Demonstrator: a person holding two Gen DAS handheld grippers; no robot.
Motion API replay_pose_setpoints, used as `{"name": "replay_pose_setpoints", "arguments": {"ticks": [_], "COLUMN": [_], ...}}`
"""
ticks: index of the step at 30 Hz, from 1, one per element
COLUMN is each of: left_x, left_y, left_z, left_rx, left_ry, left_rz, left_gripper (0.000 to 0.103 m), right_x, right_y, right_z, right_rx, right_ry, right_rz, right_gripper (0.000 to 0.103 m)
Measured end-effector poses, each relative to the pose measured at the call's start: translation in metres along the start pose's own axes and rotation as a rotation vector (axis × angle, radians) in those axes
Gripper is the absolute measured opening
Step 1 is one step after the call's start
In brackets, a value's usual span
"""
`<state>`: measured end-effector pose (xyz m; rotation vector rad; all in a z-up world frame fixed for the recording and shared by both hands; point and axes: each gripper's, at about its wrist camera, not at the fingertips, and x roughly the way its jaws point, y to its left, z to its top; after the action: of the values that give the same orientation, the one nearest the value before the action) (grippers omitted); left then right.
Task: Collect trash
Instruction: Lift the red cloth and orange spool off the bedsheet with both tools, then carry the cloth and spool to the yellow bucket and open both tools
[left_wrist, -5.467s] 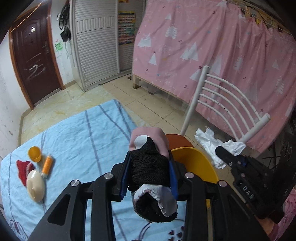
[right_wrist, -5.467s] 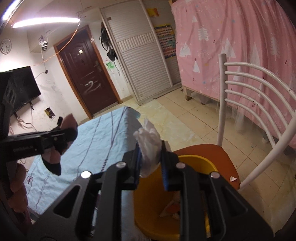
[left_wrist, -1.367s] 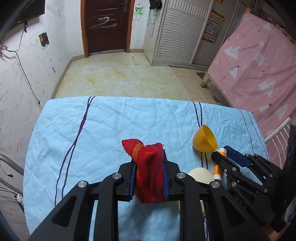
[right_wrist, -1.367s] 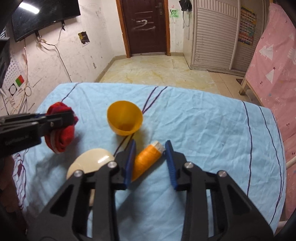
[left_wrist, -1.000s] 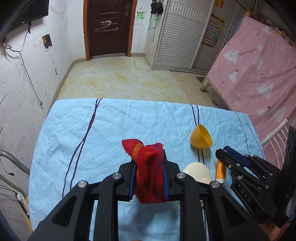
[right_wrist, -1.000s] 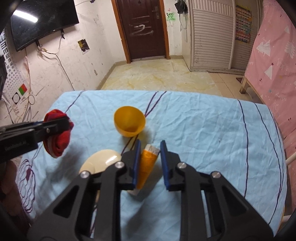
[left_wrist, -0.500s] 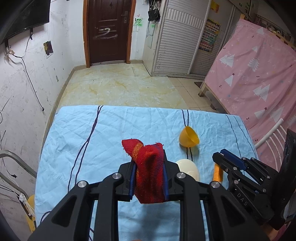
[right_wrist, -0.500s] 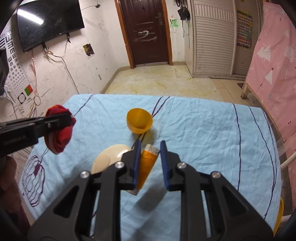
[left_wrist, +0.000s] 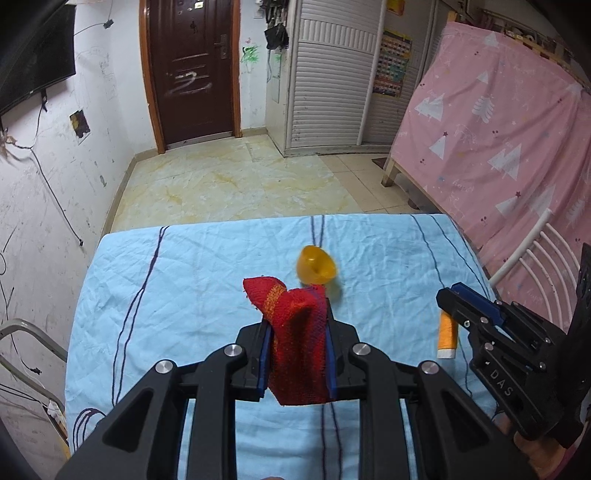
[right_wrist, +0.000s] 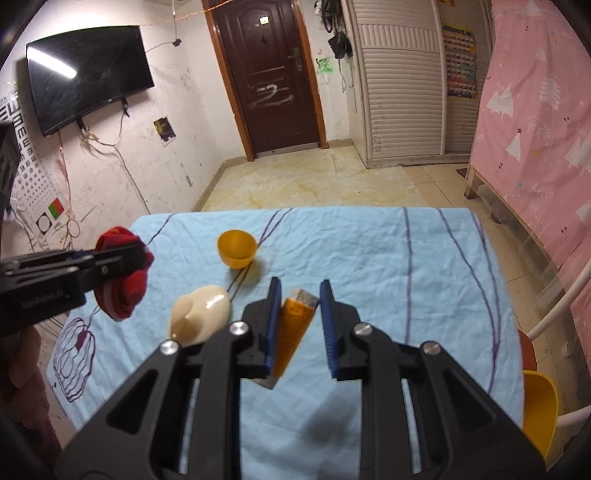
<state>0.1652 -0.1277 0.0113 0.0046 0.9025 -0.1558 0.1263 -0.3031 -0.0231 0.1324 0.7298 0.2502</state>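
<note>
Blue cloth (right_wrist: 369, 258) covers the table; on it lie a cream lid (right_wrist: 201, 314) and a yellow cup (right_wrist: 236, 248), both likely light and stiff, best nipped at a rim. Left tongs (left_wrist: 297, 354) are clamped on a red rag (left_wrist: 295, 343), soft, light, bunched mid-fold, held above the table. Right tongs (right_wrist: 301, 325) stand part open, an orange tube (right_wrist: 293, 328) between them touching only the left blade — slick, light, loose; grab its middle.
</note>
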Motion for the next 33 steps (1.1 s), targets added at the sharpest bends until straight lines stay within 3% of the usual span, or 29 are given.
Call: {"name": "replay_pose_setpoints", "arguments": {"ticks": [16,33], "left_x": [-0.003,0.005], "left_y": [-0.124,-0.263], "left_z": [-0.01,-0.044], "left_rx": [0.179,0.39], "left_ry": [0.006,0.048], "left_rz": [-0.043,-0.109], "left_gripper": [0.014,0.014], "right_x": [-0.085,-0.14], "right_y": [-0.115,-0.206], "right_z": [-0.032,-0.078], "right_rx": [0.169,0.311], "right_ry": [-0.13,-0.198], "right_rz": [-0.089,-0.176], "right_gripper": [0.02,0.02]}}
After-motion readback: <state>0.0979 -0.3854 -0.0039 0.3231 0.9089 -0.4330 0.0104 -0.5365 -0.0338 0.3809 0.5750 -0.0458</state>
